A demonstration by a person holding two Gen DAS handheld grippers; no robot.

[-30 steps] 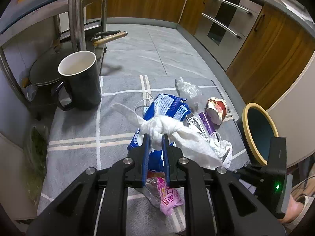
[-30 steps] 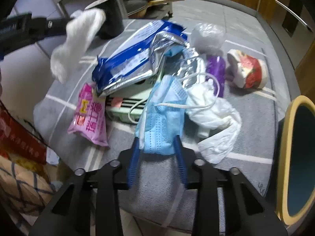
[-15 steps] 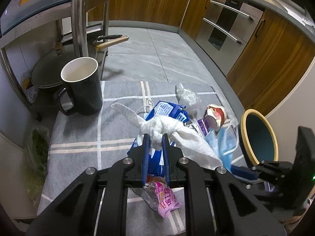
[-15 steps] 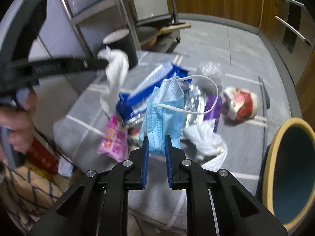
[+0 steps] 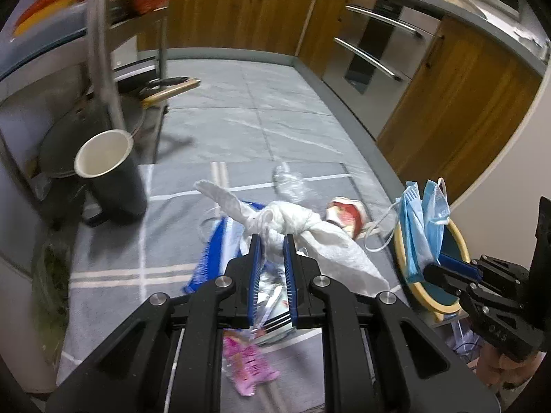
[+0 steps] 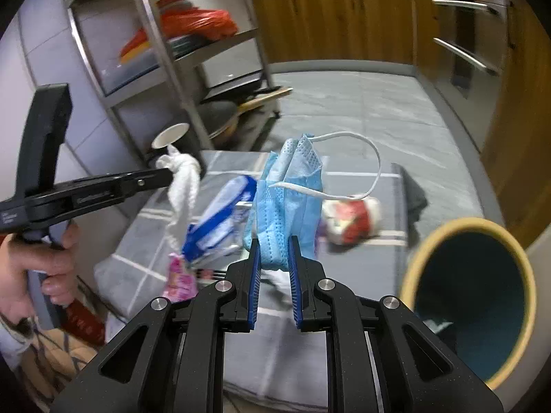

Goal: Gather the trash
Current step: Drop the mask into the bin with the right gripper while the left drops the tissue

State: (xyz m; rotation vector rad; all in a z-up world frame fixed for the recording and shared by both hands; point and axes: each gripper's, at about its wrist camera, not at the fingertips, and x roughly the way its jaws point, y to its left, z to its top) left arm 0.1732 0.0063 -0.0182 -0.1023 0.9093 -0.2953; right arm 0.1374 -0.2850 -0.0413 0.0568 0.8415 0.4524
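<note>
My left gripper (image 5: 272, 241) is shut on a knotted white tissue (image 5: 292, 222) and holds it above the grey cloth. In the right wrist view that tissue (image 6: 184, 179) hangs from the left gripper (image 6: 170, 173) at the left. My right gripper (image 6: 273, 247) is shut on a blue face mask (image 6: 287, 203), lifted off the cloth with its white ear loop arching right. In the left wrist view the mask (image 5: 418, 230) hangs in front of the yellow-rimmed bin (image 5: 458, 241). The bin (image 6: 471, 296) stands open at the lower right.
On the cloth lie a blue wrapper (image 6: 220, 213), a pink sachet (image 5: 246, 364), a red-and-white cup (image 6: 351, 220) and a clear plastic wad (image 5: 287, 184). A black mug (image 5: 110, 175) stands at the left, by a steel rack (image 6: 165, 55). Wooden cabinets (image 5: 458, 110) line the far side.
My right gripper shut on the blue mask and lifted it off the pile toward the bin. My left gripper rose a little with the tissue still in it.
</note>
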